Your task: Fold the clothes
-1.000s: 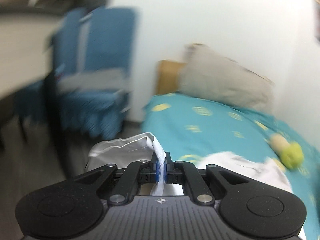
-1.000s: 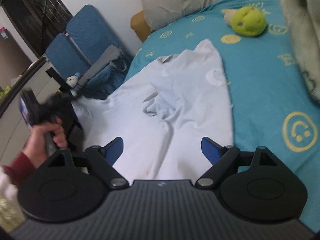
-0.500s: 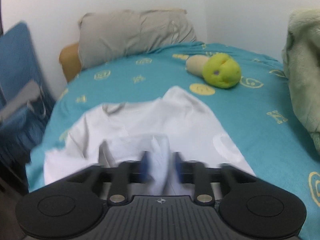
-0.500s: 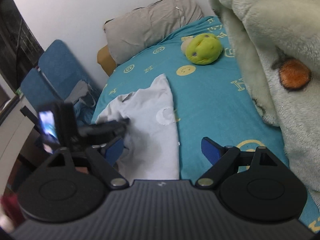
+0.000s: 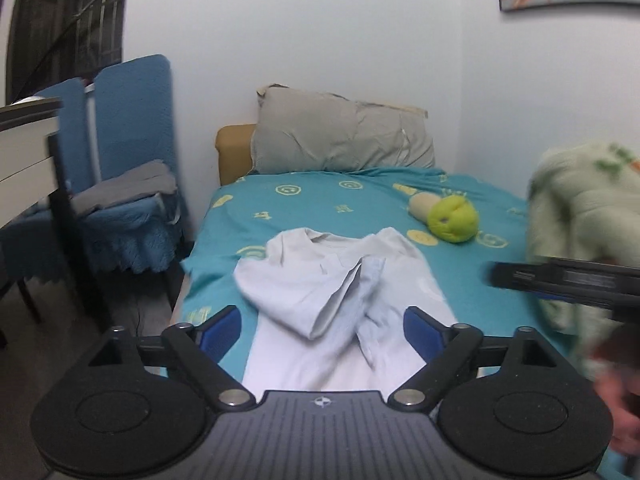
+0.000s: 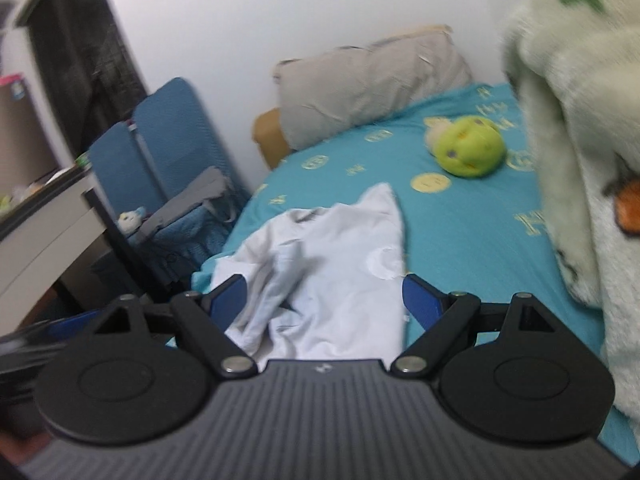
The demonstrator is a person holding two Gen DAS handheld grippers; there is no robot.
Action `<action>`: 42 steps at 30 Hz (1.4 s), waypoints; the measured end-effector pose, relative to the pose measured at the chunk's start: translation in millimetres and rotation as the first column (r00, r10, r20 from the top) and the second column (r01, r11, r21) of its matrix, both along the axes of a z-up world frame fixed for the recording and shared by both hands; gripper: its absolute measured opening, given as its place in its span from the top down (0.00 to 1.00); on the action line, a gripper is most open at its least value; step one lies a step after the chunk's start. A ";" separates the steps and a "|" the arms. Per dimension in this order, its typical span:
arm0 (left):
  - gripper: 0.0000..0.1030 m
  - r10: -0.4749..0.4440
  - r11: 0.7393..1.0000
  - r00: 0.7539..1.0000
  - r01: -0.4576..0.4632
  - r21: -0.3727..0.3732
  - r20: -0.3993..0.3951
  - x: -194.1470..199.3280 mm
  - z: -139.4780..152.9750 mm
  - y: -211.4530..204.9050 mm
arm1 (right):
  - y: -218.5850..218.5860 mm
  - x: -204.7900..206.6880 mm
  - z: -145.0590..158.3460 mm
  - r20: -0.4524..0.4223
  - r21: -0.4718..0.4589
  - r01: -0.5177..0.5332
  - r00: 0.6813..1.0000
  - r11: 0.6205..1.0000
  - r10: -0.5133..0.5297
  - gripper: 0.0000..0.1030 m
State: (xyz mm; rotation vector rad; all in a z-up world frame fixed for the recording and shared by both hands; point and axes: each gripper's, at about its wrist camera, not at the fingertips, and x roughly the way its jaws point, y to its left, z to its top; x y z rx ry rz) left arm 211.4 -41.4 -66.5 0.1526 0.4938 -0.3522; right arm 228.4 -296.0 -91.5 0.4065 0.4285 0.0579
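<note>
A white T-shirt (image 5: 332, 292) lies on the teal bed sheet (image 5: 320, 200), its left side folded over toward the middle. The same T-shirt (image 6: 332, 276) shows in the right wrist view near the bed's left edge. My left gripper (image 5: 322, 330) hangs open above the shirt's lower part, holding nothing. My right gripper (image 6: 326, 298) is also open and empty, raised over the shirt. At the right of the left wrist view the other gripper's body (image 5: 568, 278) and a hand (image 5: 624, 392) appear blurred.
A grey pillow (image 5: 340, 140) sits at the head of the bed, a green plush toy (image 5: 450, 218) to the right of the shirt. A fluffy pale green blanket (image 6: 580, 140) piles up on the right. Blue chairs (image 5: 120, 168) with grey cloth and a white desk (image 5: 24, 152) stand left.
My left gripper was shut on the shirt's edge off the bed's left side, carried it over the shirt, then opened and let go. The right gripper stayed open and rose.
</note>
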 end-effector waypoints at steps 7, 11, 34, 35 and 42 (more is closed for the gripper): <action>0.07 0.005 0.999 1.000 -0.003 -0.045 0.025 -72.2 26.7 41.8 | 60.2 -14.8 6.5 0.055 -0.184 -0.184 0.979 0.966 0.197 0.17; 0.07 0.003 0.997 1.000 0.000 -0.081 0.031 -74.2 30.4 58.4 | 95.8 -0.9 -1.2 0.020 -0.271 -0.265 0.959 0.925 0.281 0.20; 0.07 0.120 0.973 0.986 -0.141 -0.183 -0.120 -31.2 -5.5 144.3 | 182.7 198.5 -46.5 -0.246 -0.586 -0.349 0.937 0.732 0.250 0.94; 0.07 0.110 0.975 0.987 -0.130 -0.181 -0.117 -32.7 -5.8 142.3 | 179.6 202.5 -37.4 -0.212 -0.569 -0.324 0.946 0.756 0.246 0.95; 0.07 0.075 0.986 0.987 -0.094 -0.134 -0.141 -32.2 -16.0 119.5 | 105.6 246.2 6.1 -0.107 -0.294 -0.122 0.990 0.948 0.094 0.95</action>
